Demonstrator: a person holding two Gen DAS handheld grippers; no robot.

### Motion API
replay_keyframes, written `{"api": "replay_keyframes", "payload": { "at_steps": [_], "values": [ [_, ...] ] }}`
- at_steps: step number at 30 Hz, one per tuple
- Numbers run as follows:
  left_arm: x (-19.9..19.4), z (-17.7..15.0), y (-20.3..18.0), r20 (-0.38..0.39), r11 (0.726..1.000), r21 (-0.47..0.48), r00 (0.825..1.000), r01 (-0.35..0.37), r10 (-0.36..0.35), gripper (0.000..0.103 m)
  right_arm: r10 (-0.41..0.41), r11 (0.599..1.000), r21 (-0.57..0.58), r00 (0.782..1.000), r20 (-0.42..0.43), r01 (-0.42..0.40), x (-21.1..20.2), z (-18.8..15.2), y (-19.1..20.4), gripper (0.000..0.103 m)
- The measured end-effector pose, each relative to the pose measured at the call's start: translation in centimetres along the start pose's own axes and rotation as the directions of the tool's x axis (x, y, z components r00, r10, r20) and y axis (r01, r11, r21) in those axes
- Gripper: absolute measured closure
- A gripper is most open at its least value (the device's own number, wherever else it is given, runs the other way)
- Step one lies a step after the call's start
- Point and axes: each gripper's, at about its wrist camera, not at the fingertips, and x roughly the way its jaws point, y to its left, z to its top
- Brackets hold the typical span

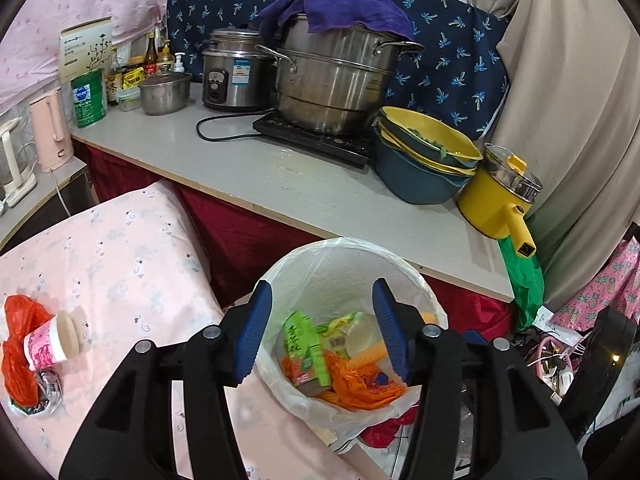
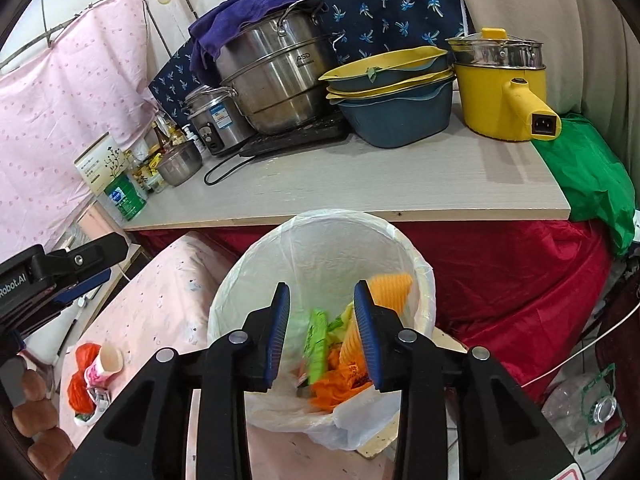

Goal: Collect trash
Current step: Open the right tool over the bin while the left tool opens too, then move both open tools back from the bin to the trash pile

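1. A white-lined trash bin (image 1: 340, 264) is seen on the floor, between the pink-covered surface (image 1: 132, 248) and the red-skirted counter (image 1: 320, 184).
2. A green carton (image 1: 306, 344), orange plastic (image 1: 360, 384) and a ridged orange piece (image 2: 390, 286) are held inside the bin.
3. More trash is left on the pink surface, well apart from the bin: a pink paper cup (image 1: 52, 346) lying against an orange bag (image 1: 20, 344).
4. The left gripper (image 1: 324, 332) is held above the bin, jaws parted, nothing between them.
5. The right gripper (image 2: 322, 334) is likewise poised over the bin, jaws apart and empty.
6. A steel pot (image 1: 332, 84), stacked bowls (image 1: 424, 160) and a yellow cooker (image 2: 500, 92) are seen on the counter.
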Motion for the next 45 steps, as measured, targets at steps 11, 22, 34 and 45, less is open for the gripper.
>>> {"api": "replay_keyframes", "payload": {
  "at_steps": [11,22,34,45],
  "values": [
    [-2.4,-0.9,3.3,0.026,0.997,-0.007,0.996,-0.083,0.083,0.053,0.043,0.997,-0.065,0.999,-0.012,-0.044,-0.5,-0.5,4.3,0.063],
    [-5.9,-2.1,9.0,0.045,0.981,-0.092,0.984,-0.169,0.173,0.049,0.118,0.979,-0.164,0.992,-0.045,-0.124,-0.8,-2.0,11.1,0.058],
    [-9.7,-3.6,15.1,0.049,0.948,-0.183,0.960,-0.262,0.275,0.049,0.187,0.945,-0.254,0.978,-0.090,-0.204,-1.3,-4.1,17.9,0.058],
    [-12.8,-5.8,20.9,0.044,0.901,-0.261,0.928,-0.347,0.370,0.038,0.232,0.909,-0.320,0.963,-0.141,-0.266,-1.2,-6.7,23.6,0.047]
  ]
}}
